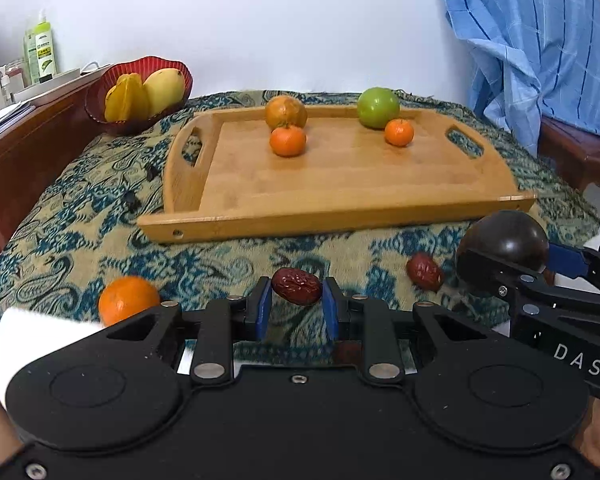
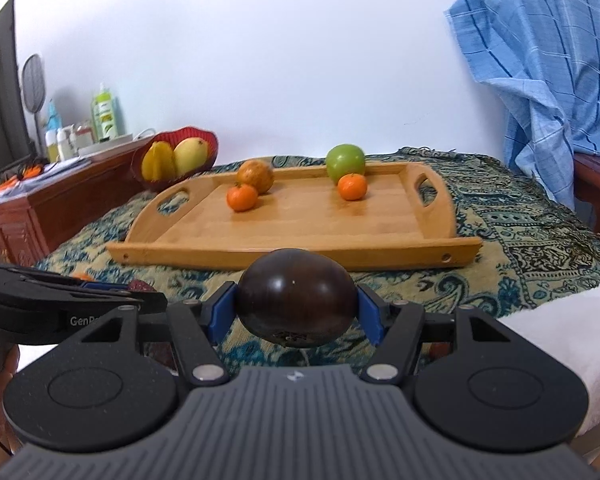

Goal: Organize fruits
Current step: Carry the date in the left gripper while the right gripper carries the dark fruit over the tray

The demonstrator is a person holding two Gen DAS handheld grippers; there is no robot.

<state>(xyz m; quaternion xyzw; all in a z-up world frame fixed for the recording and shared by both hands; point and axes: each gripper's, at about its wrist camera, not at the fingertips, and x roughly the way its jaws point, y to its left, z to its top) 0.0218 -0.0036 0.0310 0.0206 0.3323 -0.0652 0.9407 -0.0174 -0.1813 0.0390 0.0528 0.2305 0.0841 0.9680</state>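
Note:
My left gripper is shut on a wrinkled red date, held just above the patterned cloth. My right gripper is shut on a dark brown round fruit, also seen at the right edge of the left wrist view as the dark fruit. A second red date and a loose tangerine lie on the cloth in front of the wooden tray. On the tray sit two tangerines, a brownish orange fruit and a green apple.
A red bowl holding a starfruit and a mango stands at the back left beside a wooden cabinet with bottles on it. A blue striped cloth hangs over a chair at the right. White sleeves flank both grippers.

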